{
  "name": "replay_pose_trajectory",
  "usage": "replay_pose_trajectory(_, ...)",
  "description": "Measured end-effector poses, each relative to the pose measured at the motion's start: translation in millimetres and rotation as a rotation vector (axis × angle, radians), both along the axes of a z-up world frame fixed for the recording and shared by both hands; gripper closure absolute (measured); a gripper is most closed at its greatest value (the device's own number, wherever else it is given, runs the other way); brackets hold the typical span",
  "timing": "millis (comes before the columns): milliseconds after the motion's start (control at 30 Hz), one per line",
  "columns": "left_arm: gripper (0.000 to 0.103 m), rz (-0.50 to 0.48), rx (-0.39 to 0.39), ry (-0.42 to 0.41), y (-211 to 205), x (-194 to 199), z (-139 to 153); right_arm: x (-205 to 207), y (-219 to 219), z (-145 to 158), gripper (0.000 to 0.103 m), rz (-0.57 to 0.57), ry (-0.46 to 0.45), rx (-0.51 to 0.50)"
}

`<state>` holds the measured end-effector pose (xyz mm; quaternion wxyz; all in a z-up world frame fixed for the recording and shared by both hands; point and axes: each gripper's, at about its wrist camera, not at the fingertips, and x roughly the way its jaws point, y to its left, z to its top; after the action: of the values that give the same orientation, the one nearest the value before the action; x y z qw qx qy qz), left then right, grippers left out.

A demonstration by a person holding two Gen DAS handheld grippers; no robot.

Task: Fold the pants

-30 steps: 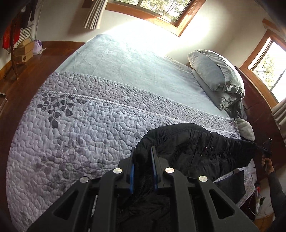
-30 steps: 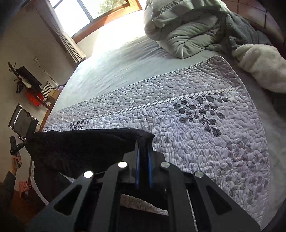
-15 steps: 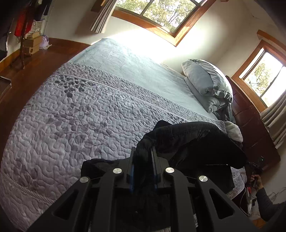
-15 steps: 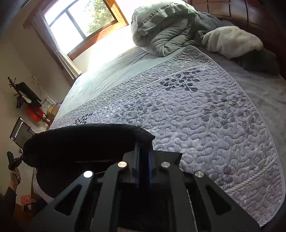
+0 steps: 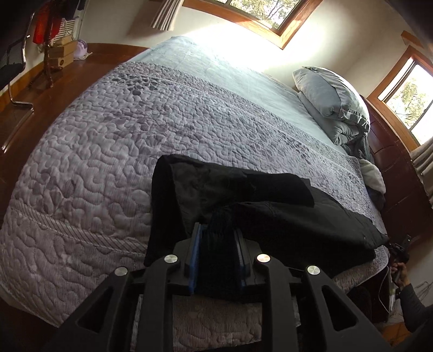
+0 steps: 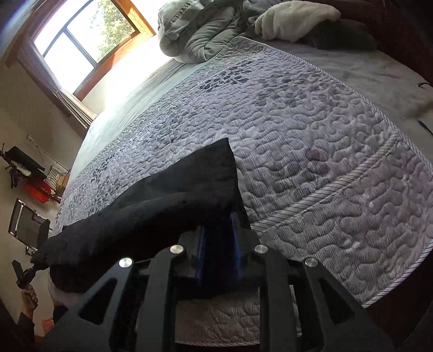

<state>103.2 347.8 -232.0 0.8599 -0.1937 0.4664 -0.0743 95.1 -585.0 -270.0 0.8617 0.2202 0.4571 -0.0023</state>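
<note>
Black pants [image 5: 270,211] — soft, limp, light; left gripper [image 5: 217,243] and right gripper [image 6: 217,227] each pinch an edge at 6 o'clock — best hold.

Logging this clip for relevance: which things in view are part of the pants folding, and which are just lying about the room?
Part of the job:
pants, black, lying on the quilt
left gripper, shut on the pants
right gripper, shut on the pants

Just lying about:
pillows
white blanket
boxes on the floor
chair
</note>
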Motion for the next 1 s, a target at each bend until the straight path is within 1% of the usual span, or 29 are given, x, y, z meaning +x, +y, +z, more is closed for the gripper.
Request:
replay_pose_trajectory(33,0.079,-0.006,0.007,0.022,-1.9,-2.5,-8.3,-2.0,0.9,-9.4,0.075,0.002,0.018,0.012)
replay_pose_trajectory(100,0.079,-0.011,0.014,0.058,-6.4,-7.2,-23.8,-5.6,4.3,-26.1,0.075,-0.002,0.052,0.012)
replay_pose_trajectory(167,0.079,0.009,-0.008,0.067,-3.1,-12.1,-33.6,-8.3,5.1,-37.5,0.075,-0.010,0.070,0.033)
replay_pose_trajectory(233,0.079,0.023,-0.022,0.067,0.4,-16.2,-37.4,-9.9,6.2,-41.3,0.075,-0.015,0.072,0.042)
replay_pose_trajectory(300,0.077,0.021,-0.011,0.074,0.3,-16.7,-36.7,-10.6,7.0,-40.1,0.075,-0.016,0.067,0.053)
replay_pose_trajectory(367,0.071,0.028,-0.004,0.087,1.8,-16.3,-35.2,-10.0,7.3,-37.9,0.074,-0.016,0.067,0.072)
replay_pose_trajectory(400,0.063,0.038,0.008,0.102,3.6,-16.5,-35.7,-9.9,6.7,-36.7,0.072,-0.023,0.072,0.080)
replay_pose_trajectory(433,0.051,0.049,0.028,0.117,5.8,-16.3,-36.5,-10.3,5.7,-35.3,0.064,-0.035,0.073,0.087)
replay_pose_trajectory(467,0.043,0.061,0.054,0.136,7.6,-17.6,-38.1,-12.0,4.9,-34.2,0.053,-0.048,0.074,0.095)
replay_pose_trajectory(500,0.028,0.072,0.076,0.158,9.4,-20.0,-40.2,-14.7,4.6,-33.5,0.049,-0.064,0.075,0.103)
replay_pose_trajectory(533,0.020,0.082,0.085,0.171,11.5,-23.4,-41.6,-17.4,3.8,-32.5,0.045,-0.076,0.074,0.117)
replay_pose_trajectory(567,0.019,0.092,0.085,0.176,13.7,-27.8,-41.8,-21.4,4.1,-33.0,0.043,-0.085,0.075,0.136)
replay_pose_trajectory(600,0.019,0.105,0.083,0.177,15.4,-33.1,-40.9,-25.7,4.7,-34.0,0.042,-0.097,0.078,0.152)
replay_pose_trajectory(633,0.017,0.121,0.074,0.170,17.2,-38.7,-38.8,-30.3,5.0,-35.2,0.039,-0.117,0.084,0.166)
replay_pose_trajectory(667,0.014,0.146,0.051,0.152,19.4,-45.9,-36.2,-36.0,5.0,-36.5,0.032,-0.139,0.083,0.187)
replay_pose_trajectory(700,0.008,0.177,0.020,0.129,22.5,-52.4,-34.1,-43.0,5.2,-37.6,0.029,-0.164,0.073,0.214)
replay_pose_trajectory(733,0.008,0.212,-0.022,0.103,25.4,-59.4,-32.7,-49.2,5.8,-38.4,0.026,-0.187,0.062,0.246)
replay_pose_trajectory(800,0.007,0.258,-0.143,0.065,29.3,-68.0,-34.5,-60.3,9.3,-40.5,0.026,-0.216,0.038,0.320)
replay_pose_trajectory(833,0.007,0.264,-0.182,0.045,29.1,-68.7,-34.8,-65.7,11.5,-42.0,0.026,-0.227,0.025,0.360)
replay_pose_trajectory(900,0.007,0.285,-0.232,-0.013,27.4,-65.8,-33.5,-72.3,16.4,-43.4,0.026,-0.238,0.000,0.427)
replay_pose_trajectory(933,0.007,0.295,-0.250,-0.024,27.1,-61.2,-35.4,-73.6,18.8,-43.2,0.026,-0.247,-0.013,0.451)
replay_pose_trajectory(1000,0.007,0.301,-0.263,-0.011,25.1,-46.8,-42.5,-72.1,20.1,-44.7,0.026,-0.273,-0.017,0.489)
